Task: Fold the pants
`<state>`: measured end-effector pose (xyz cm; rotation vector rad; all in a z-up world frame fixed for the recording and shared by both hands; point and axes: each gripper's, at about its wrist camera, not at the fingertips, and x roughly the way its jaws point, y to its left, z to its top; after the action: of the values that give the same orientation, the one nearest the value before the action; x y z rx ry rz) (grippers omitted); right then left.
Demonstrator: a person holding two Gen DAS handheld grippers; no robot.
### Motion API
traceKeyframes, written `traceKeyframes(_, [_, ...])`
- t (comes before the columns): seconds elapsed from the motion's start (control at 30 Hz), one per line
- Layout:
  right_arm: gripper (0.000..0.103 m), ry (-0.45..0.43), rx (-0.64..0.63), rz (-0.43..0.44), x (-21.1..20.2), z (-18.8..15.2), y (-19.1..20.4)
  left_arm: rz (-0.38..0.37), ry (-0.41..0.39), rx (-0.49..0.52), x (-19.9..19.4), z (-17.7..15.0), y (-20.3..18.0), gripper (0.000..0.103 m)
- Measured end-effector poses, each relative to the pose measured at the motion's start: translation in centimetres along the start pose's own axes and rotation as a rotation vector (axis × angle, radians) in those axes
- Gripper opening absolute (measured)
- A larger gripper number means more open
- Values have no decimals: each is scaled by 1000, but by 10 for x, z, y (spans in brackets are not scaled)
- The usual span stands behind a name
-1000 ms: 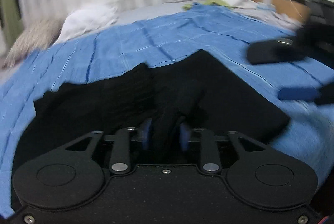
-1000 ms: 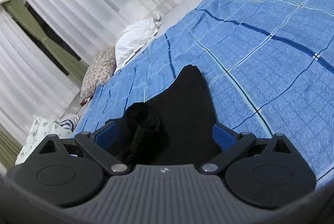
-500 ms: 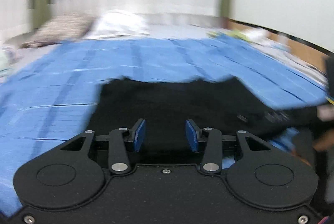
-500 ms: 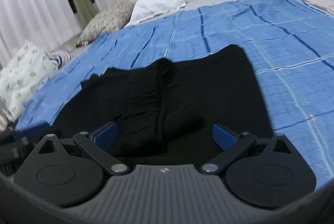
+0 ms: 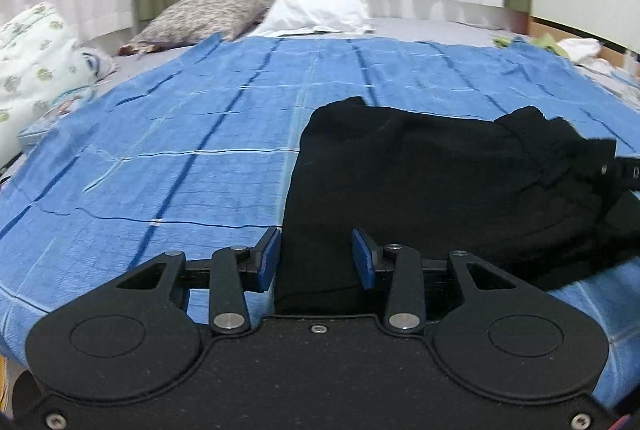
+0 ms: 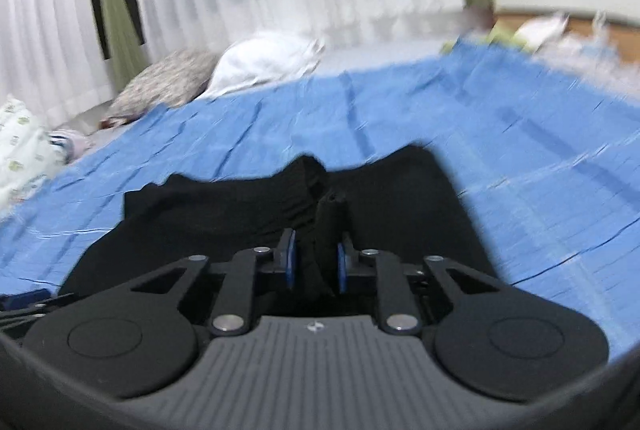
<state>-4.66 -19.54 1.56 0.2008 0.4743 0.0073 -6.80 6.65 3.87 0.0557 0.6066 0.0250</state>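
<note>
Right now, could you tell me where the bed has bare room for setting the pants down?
The blue blanket lies bare left of the black pants and beyond them, up to the pillows. The far right corner is crowded with loose clothes; bedding lines the left edge.

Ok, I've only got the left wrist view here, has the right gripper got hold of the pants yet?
Observer: In the right wrist view the right gripper's jaws are closing, with a fold of the black pants between them.
Operator: Is the cloth bunched there or flat?
Observer: Bunched: a narrow ridge of fabric stands up between the pads, while the rest lies spread on the blue blanket.
</note>
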Motion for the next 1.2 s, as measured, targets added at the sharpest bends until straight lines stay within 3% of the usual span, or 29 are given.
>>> traceKeyframes(0.07, [22,-29,-20,-65,-10,-1,-8,-29,4,11,-3,-3,-9,38])
traceKeyframes(0.17, [22,-4,3,-118,-14,-5,-27,-66,21,24,-5,-7,-19,39])
traceKeyframes(0.33, [25,21,-3,-147,-14,-15,-37,-80,22,37,-8,-8,-29,40])
traceKeyframes(0.47, [25,-29,-83,-243,-19,-17,-27,-94,-2,3,-14,7,-16,38])
traceKeyframes(0.57, [25,-12,-109,-251,-15,-19,-26,-120,-28,0,-9,29,-9,38])
traceKeyframes(0.63, [26,-10,-112,-252,-15,-20,-26,-154,-31,26,2,48,-11,37])
traceKeyframes(0.73, [26,-10,-129,-261,-13,-20,-22,-195,-17,49,30,74,-20,12])
traceKeyframes(0.87, [27,-6,-135,-260,-12,-22,-23,-258,65,33,79,102,-33,11])
traceKeyframes(1.03, [28,1,-129,-244,-14,-22,-28,-160,137,8,146,115,-44,9])
traceKeyframes(1.1, [29,5,-121,-236,-15,-23,-30,-158,121,-57,159,117,-39,3])
traceKeyframes(1.2, [31,9,-123,-230,-15,-24,-33,-162,115,-114,169,119,-33,2])
